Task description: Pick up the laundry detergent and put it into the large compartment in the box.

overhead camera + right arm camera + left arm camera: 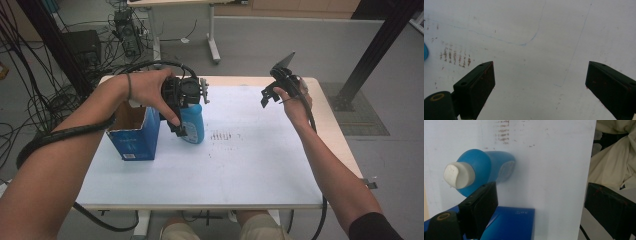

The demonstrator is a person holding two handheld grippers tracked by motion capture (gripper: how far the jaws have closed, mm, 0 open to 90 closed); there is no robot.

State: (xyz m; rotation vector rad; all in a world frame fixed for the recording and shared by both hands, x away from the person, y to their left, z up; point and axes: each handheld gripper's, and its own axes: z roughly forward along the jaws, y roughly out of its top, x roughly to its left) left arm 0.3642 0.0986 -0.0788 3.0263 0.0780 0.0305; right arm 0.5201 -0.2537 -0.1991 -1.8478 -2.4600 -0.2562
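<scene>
Blue plastic bottle (193, 124) with a white cap (457, 175) stood upright left of centre in the high view, on the white tabletop (240, 165), touching or just beside the open blue cardboard box (134, 131) at its left. Over it hung the left gripper (181, 117) — black, gripped from above by the left hand (150, 90), and covering the bottle's top in that view. In the left gripper view the jaws stood wide apart: one sat at lower left, its tip overlapping the bottle's blue shoulder in the frame, the other far off at lower right past the table's edge. Whether that near jaw actually touched the bottle could not be told; nothing was pinched between the pads. The box's blue side (511, 225) filled the bottom centre of that view.

Over at upper right of the high view the right gripper (272, 95) was held up above the table by the right hand (295, 107) — well apart from bottle and box. Its own view showed both jaws spread wide, bare tabletop between them, a patch of brownish smudges (455, 57) at the left and a thin blue pen line (506, 40) across the top.
</scene>
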